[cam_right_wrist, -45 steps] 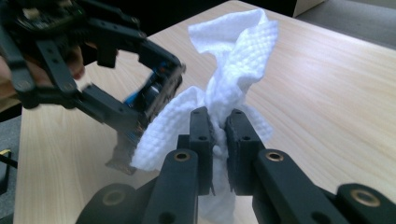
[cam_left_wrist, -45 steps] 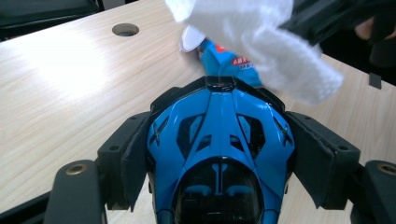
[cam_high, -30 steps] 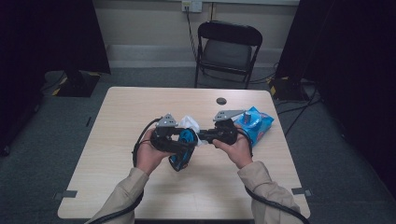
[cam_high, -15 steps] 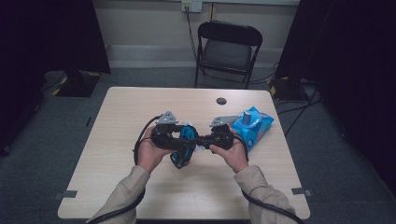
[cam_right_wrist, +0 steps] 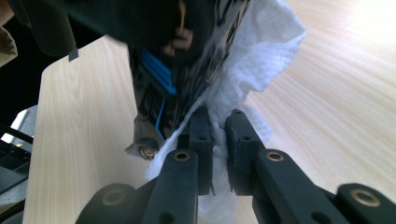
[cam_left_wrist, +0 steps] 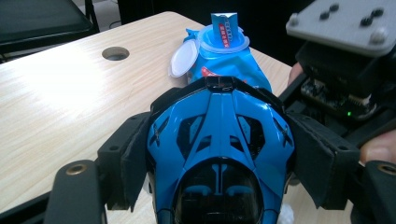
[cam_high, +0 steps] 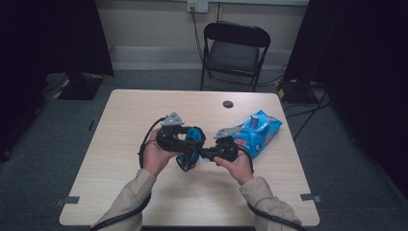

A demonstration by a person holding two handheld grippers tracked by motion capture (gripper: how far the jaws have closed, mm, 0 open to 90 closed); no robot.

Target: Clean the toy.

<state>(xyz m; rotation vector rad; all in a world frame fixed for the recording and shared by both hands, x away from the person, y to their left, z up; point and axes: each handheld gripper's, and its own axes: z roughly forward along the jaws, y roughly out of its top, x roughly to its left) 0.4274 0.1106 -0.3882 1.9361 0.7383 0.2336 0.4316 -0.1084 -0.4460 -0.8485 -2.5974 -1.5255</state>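
Above the middle of the bench (cam_high: 120,144), the left gripper (cam_high: 190,144) is clamped on a blue toy car (cam_left_wrist: 219,154), its pads pressing both flanks. Next to it, the right gripper (cam_high: 204,155) pinches a white wipe (cam_right_wrist: 254,60) against the car's underside. At the right lies a blue wipes pack (cam_high: 257,132). The left gripper view shows its lid flipped open; the lettering there is too small to read.

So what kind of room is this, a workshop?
More likely a small recording room or lab: a bare wooden table, dark curtains on both sides, a lone folding chair by the wall, cables on grey carpet.
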